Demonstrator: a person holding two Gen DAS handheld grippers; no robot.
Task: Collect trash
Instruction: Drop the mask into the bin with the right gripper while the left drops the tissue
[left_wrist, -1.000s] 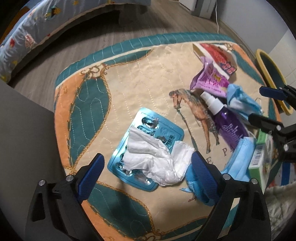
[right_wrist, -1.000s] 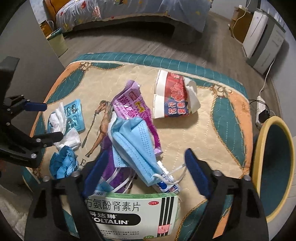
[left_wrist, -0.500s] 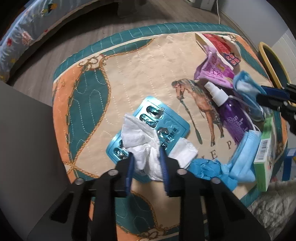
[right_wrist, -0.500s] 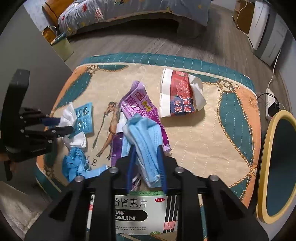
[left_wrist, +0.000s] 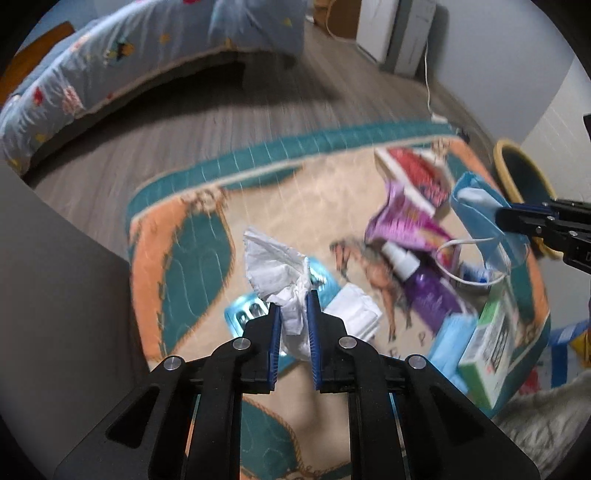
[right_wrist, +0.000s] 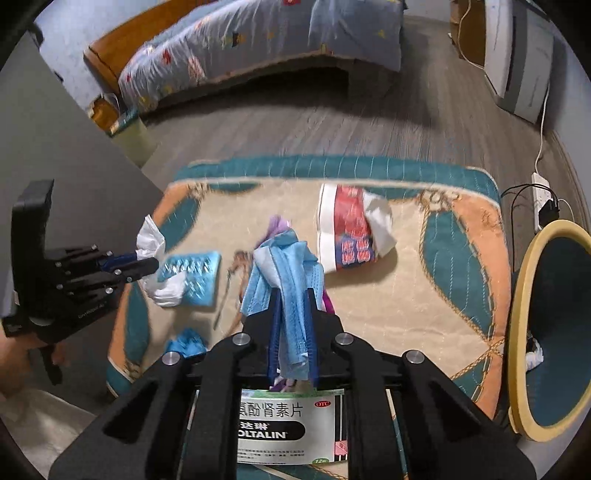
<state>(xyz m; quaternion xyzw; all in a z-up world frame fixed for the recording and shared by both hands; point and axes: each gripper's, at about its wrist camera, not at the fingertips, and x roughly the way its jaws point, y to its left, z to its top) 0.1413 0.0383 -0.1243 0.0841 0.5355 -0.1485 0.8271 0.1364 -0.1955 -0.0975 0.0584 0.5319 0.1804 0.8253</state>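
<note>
My left gripper (left_wrist: 293, 308) is shut on a crumpled white tissue (left_wrist: 275, 264) and holds it lifted above the patterned mat (left_wrist: 177, 258). It also shows in the right wrist view (right_wrist: 142, 264), holding the tissue (right_wrist: 149, 236). My right gripper (right_wrist: 291, 299) is shut on a blue face mask (right_wrist: 286, 266), raised off the mat (right_wrist: 424, 295). In the left wrist view the mask (left_wrist: 480, 210) hangs from the right gripper (left_wrist: 511, 218) with its ear loop trailing. A yellow-rimmed bin (right_wrist: 532, 314) stands right of the mat.
On the mat lie a blue blister pack (right_wrist: 195, 275), a folded white tissue (left_wrist: 354, 314), a purple spray bottle (left_wrist: 424, 284), a purple wrapper (left_wrist: 402, 218), a red-and-white packet (right_wrist: 347, 229), a green-and-white medicine box (right_wrist: 291, 428) and a crumpled blue glove (right_wrist: 186, 341). A bed (right_wrist: 258, 48) stands behind.
Both grippers closed on their items and then lifted: the left raised the white tissue off the blister pack, the right raised the blue mask off the pile.
</note>
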